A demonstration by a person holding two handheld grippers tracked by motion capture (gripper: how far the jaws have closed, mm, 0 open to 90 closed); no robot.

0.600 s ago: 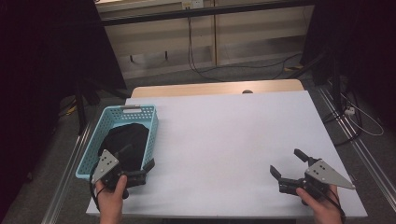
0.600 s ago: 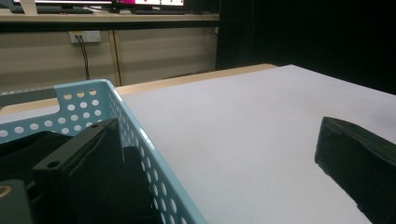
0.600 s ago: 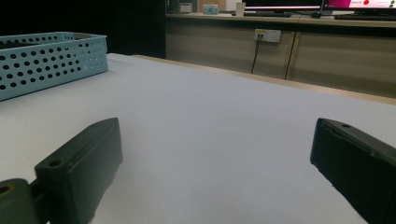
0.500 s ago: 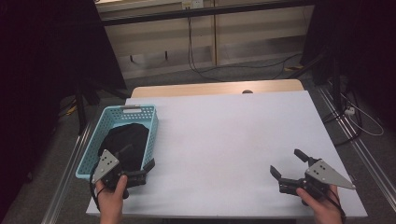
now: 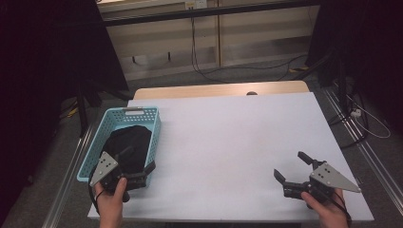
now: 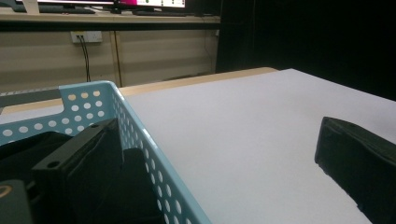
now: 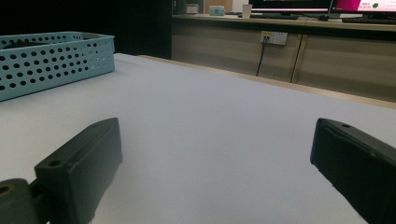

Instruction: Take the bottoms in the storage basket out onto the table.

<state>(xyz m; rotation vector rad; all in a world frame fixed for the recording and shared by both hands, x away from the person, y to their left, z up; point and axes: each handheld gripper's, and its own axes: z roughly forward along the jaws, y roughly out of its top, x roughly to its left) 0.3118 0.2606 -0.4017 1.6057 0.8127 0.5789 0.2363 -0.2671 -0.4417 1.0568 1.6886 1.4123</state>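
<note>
Basket (image 5: pixel 107 137), one, light blue and perforated, sits at the near left of the white table (image 5: pixel 228 142), with one black bundle of cloth (image 5: pixel 126 145) lying inside it. Left gripper (image 5: pixel 138 164) is at the basket's near end, jaws spread wide and straddling the basket's right wall: in the left gripper view one jaw is inside the basket next to the black cloth (image 6: pixel 28 149), the other outside over bare table, nothing clamped. Basket wall (image 6: pixel 140 144) runs between the two jaws; cannot tell if a jaw touches it. Right gripper (image 5: pixel 292 166) is at the near right of the table, well apart from the basket, jaws also spread wide with bare tabletop between them, holding nothing. From the right gripper view the basket (image 7: pixel 51 60) is far off to the left. Count: two grippers, two hands, one basket, one cloth item.
</note>
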